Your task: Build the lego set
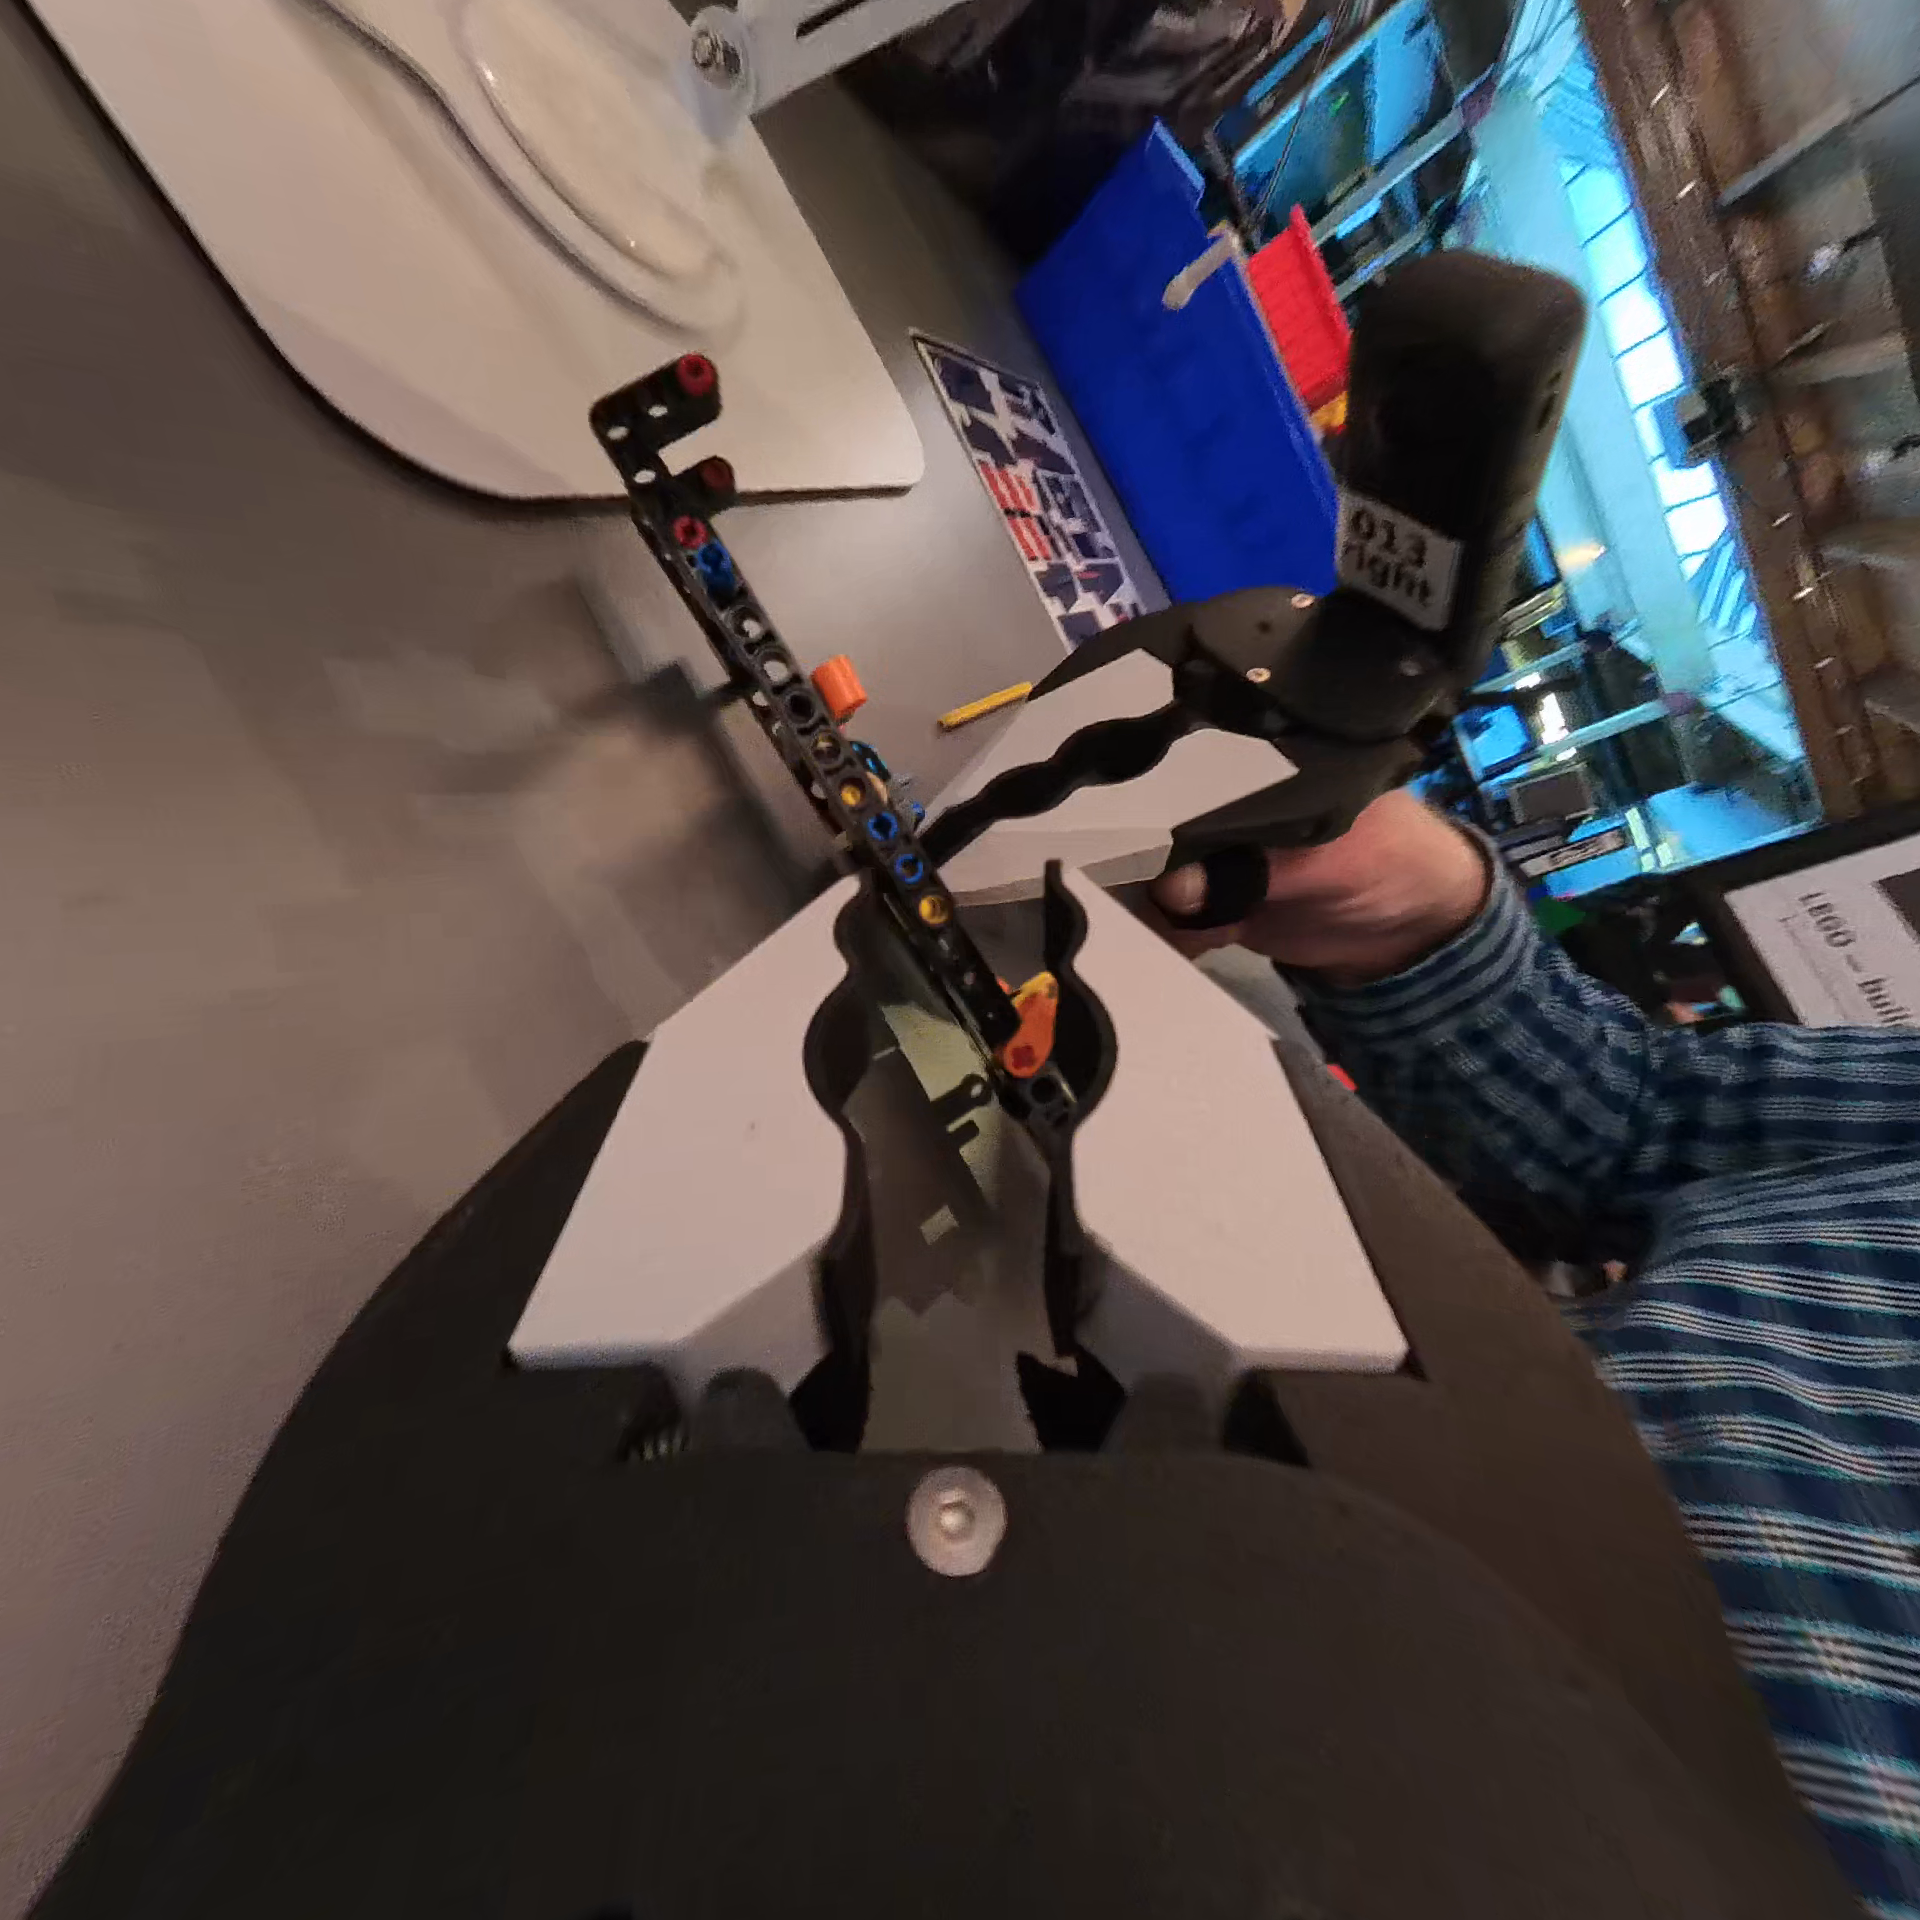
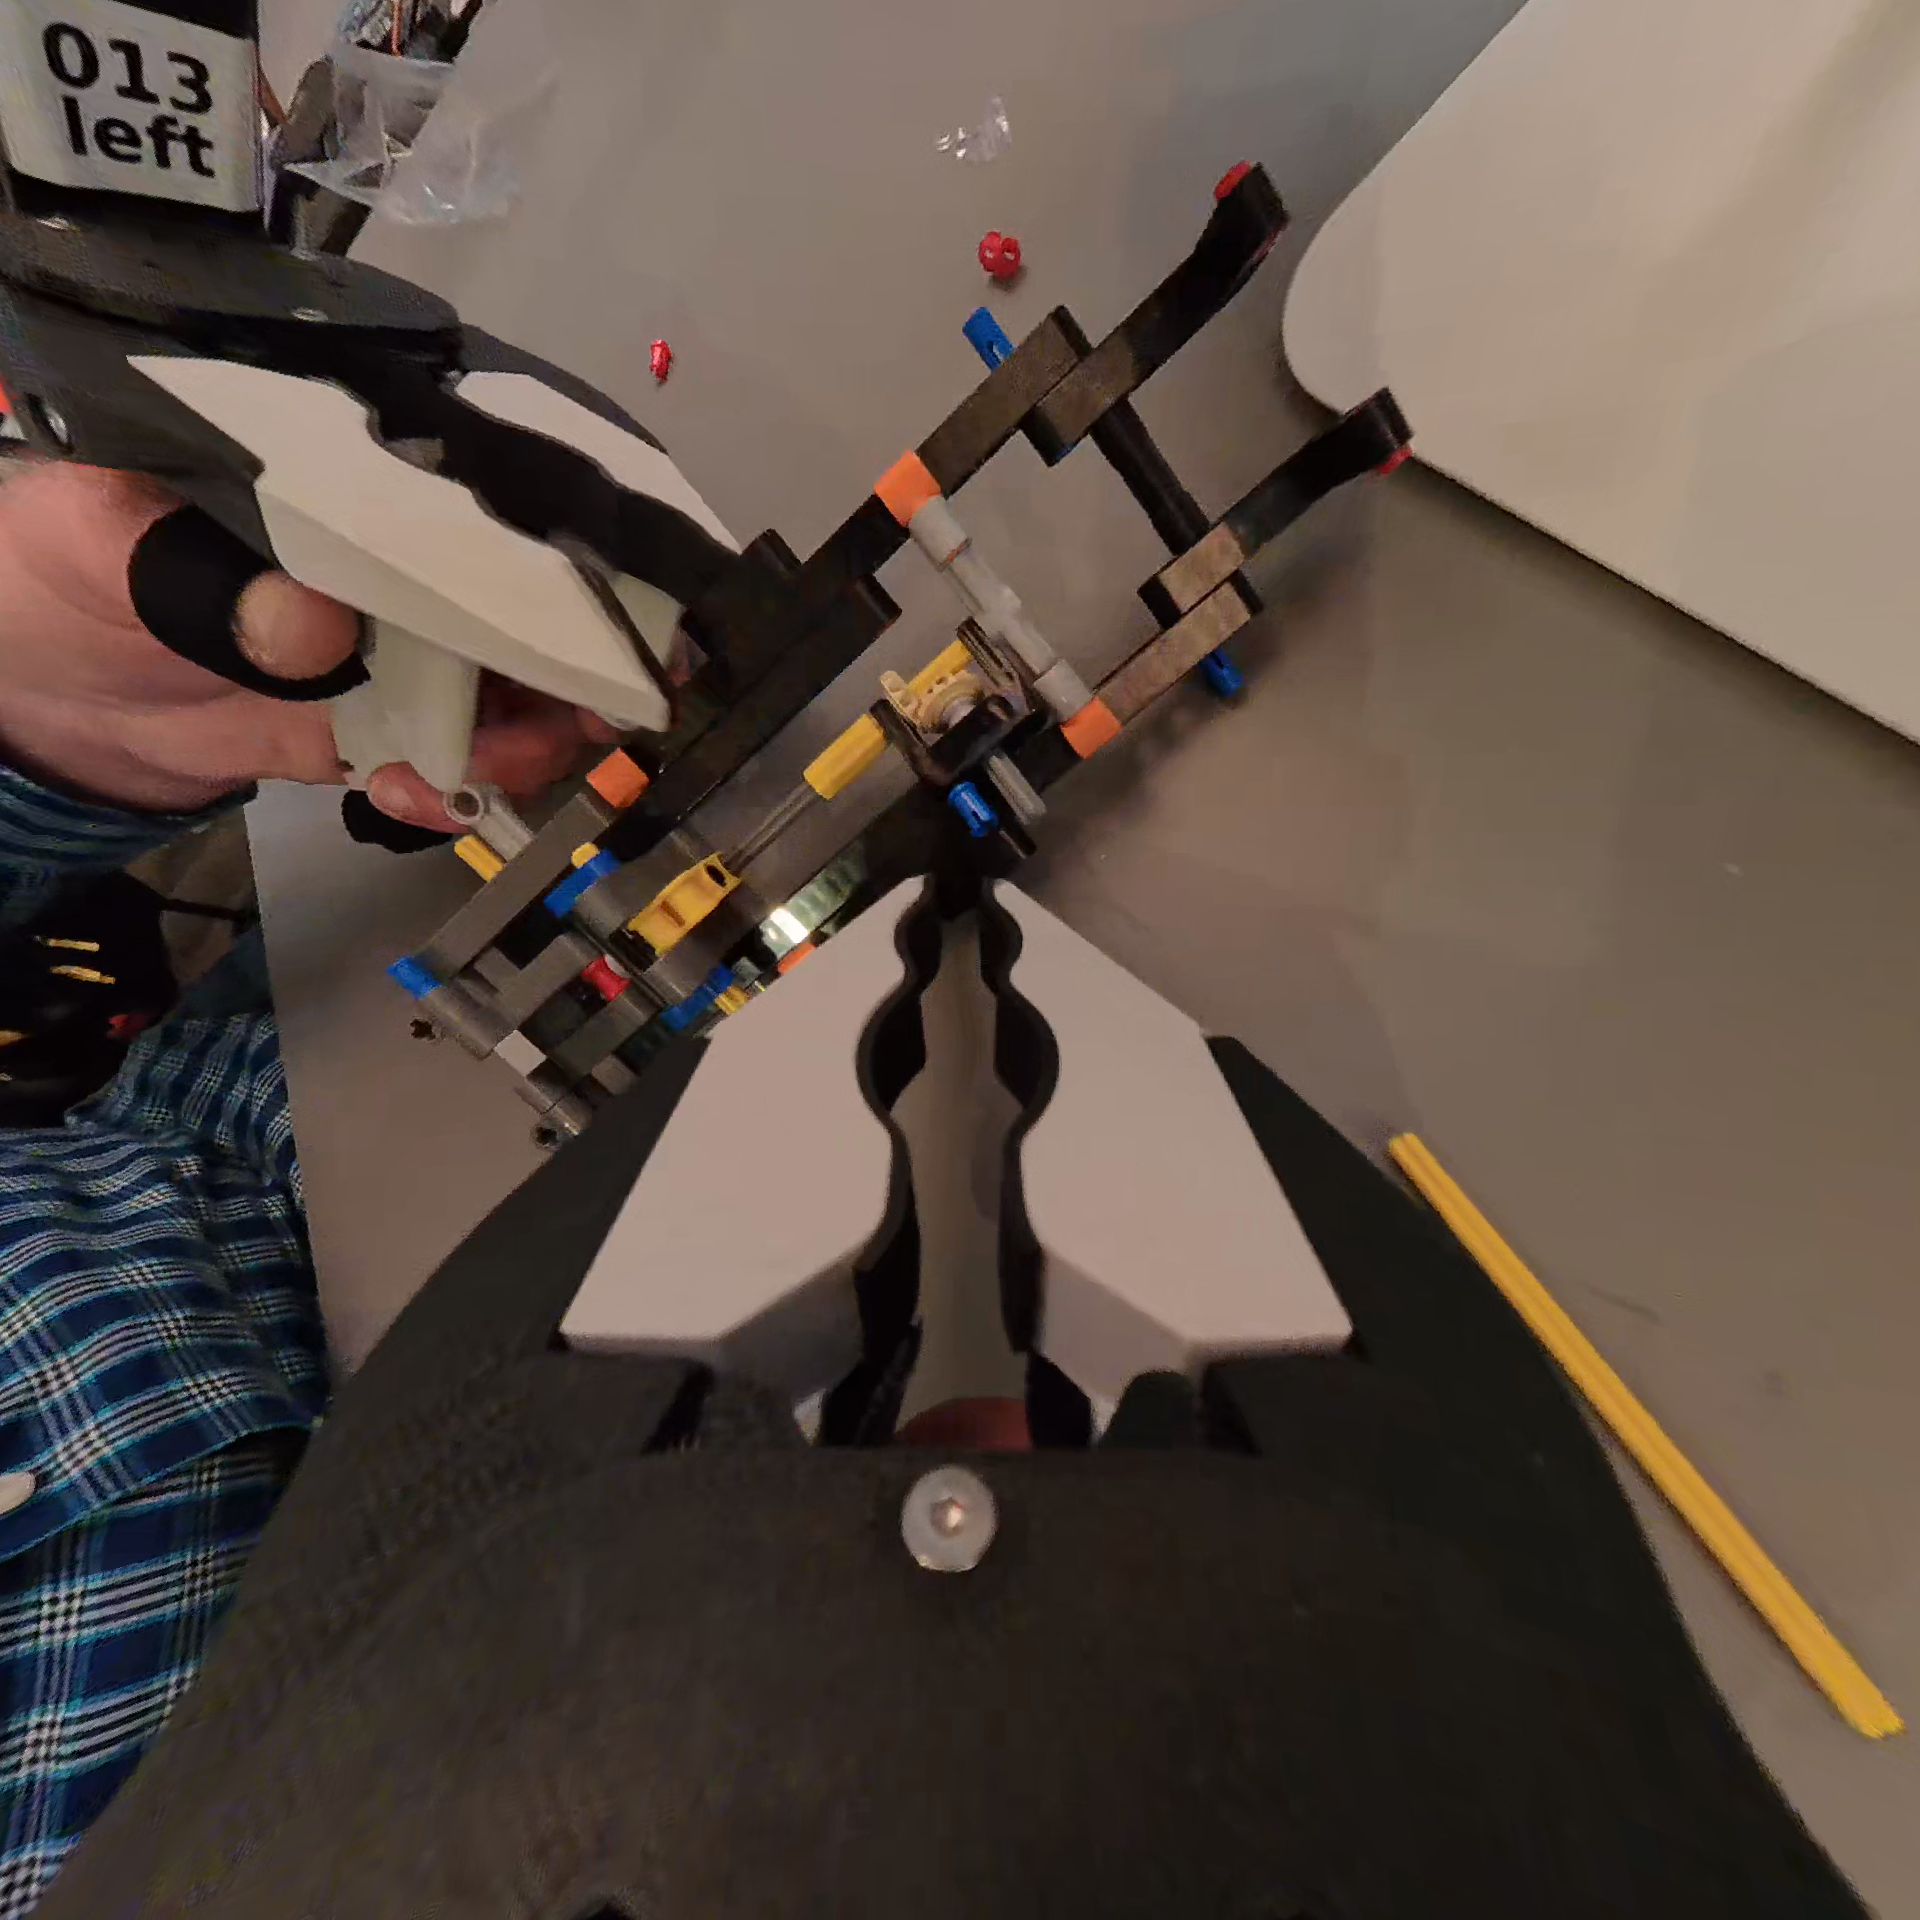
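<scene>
A grey table [image 1: 260, 727] bears a white board [image 1: 436, 260]; blue-lit shelving [image 1: 1558, 312] stands beyond.

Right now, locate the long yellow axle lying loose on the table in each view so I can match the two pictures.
Left wrist view: the yellow axle lies small, right of centre, on the grey table beyond the lego frame, just left of the right gripper.
Right wrist view: it runs long and diagonal along the lower right, beside that gripper's own body.
Shared landmark: the black lego frame, which both grippers hold.
</scene>
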Demonstrator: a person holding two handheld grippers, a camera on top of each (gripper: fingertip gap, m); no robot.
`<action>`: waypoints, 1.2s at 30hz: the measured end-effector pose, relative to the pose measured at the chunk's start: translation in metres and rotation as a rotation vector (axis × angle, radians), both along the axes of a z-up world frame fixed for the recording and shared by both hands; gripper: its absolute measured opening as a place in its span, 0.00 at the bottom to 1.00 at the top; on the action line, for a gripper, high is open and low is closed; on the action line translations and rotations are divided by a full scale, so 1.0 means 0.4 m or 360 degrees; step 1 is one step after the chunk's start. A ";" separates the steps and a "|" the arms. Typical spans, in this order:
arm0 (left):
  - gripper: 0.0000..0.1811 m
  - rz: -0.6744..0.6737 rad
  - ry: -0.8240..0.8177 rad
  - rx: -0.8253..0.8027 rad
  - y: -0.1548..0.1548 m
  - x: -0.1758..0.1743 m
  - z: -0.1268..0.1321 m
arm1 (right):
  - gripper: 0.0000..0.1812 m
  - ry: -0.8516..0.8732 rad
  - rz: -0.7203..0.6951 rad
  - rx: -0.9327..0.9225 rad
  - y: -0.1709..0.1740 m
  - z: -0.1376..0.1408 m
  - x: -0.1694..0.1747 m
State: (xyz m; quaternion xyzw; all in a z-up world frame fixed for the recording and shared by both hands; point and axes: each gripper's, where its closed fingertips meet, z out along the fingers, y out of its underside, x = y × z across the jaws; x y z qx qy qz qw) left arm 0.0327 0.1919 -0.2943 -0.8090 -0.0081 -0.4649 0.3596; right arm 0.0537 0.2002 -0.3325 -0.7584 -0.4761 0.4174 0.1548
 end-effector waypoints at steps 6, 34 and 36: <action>0.06 0.0004 0.0249 -0.0005 0.015 -0.004 -0.019 | 0.02 0.0042 0.0010 0.0026 -0.001 0.010 -0.003; 0.24 -0.0298 -0.0595 0.0599 -0.082 0.022 0.238 | 0.03 0.0893 0.0264 -0.0318 -0.084 0.300 -0.010; 0.23 -0.0344 -0.0542 0.0619 -0.090 0.033 0.240 | 0.02 0.0905 0.0309 -0.0333 -0.090 0.304 -0.008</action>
